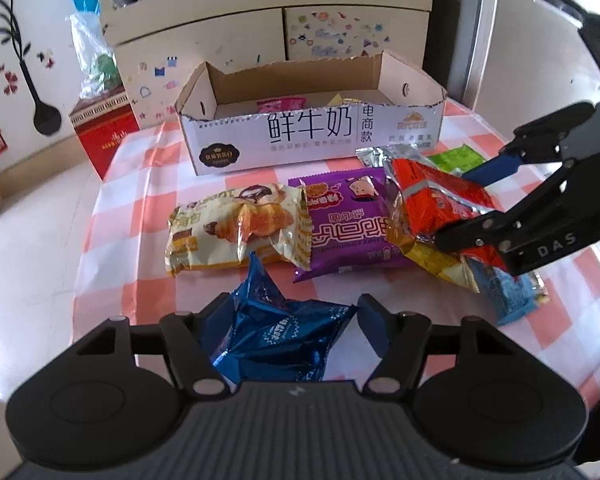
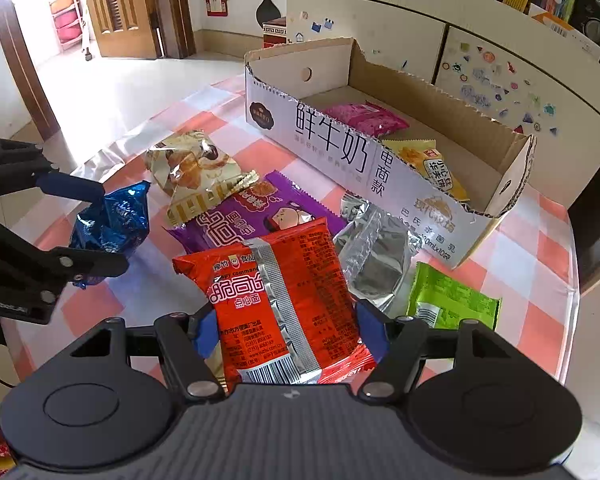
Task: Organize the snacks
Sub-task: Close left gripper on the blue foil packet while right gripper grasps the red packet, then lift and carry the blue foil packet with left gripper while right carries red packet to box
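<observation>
My left gripper (image 1: 292, 312) is shut on a crinkled blue snack packet (image 1: 278, 328), held just above the checked tablecloth; it also shows in the right wrist view (image 2: 112, 224). My right gripper (image 2: 286, 320) is shut on a red noodle-snack packet (image 2: 288, 300), seen from the left wrist view (image 1: 440, 196) at the right. A cut-open white milk carton box (image 1: 312, 140) stands at the back and holds a pink packet (image 2: 364, 118) and a yellow packet (image 2: 432, 164). A croissant packet (image 1: 236, 228), a purple packet (image 1: 344, 220) and a silver packet (image 2: 376, 256) lie in front of it.
A green packet (image 2: 448, 300) lies right of my right gripper near the table's right edge. A light-blue packet (image 1: 508, 296) and a yellow one (image 1: 444, 264) lie under the red packet. A cream cabinet (image 1: 268, 28) stands behind the box. A red box (image 1: 100, 132) sits on the floor at left.
</observation>
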